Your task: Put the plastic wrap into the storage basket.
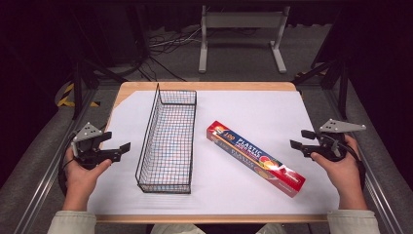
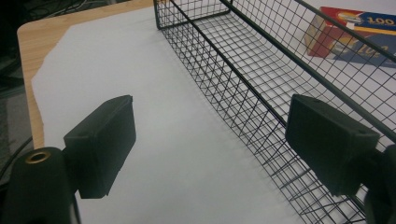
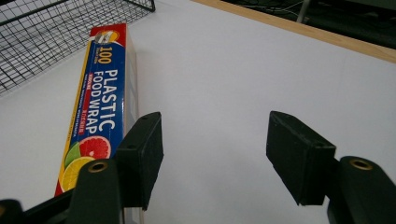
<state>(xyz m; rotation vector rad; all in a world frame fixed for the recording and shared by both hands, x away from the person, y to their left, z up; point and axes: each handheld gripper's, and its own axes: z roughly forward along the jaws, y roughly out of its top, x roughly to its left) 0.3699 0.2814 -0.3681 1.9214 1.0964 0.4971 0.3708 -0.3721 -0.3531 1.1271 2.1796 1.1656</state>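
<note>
A long red and blue box of plastic food wrap (image 1: 255,158) lies flat and diagonal on the white sheet, right of centre; it also shows as the food wrap box (image 3: 98,98) and, behind mesh, the box (image 2: 355,35). A black wire basket (image 1: 168,141) stands empty left of centre, its mesh wall (image 2: 243,93) close by in the left gripper view. My left gripper (image 1: 117,142) is open above the sheet, just left of the basket. My right gripper (image 1: 298,139) is open near the right edge, apart from the box, its left pad (image 3: 142,156) near the box's near end.
A wooden table (image 1: 204,86) carries the white sheet (image 1: 243,112), with bare sheet between box and basket. Beyond the far edge lie cables and a grey metal stand (image 1: 241,29) on the floor. Metal rails run along both sides of the table.
</note>
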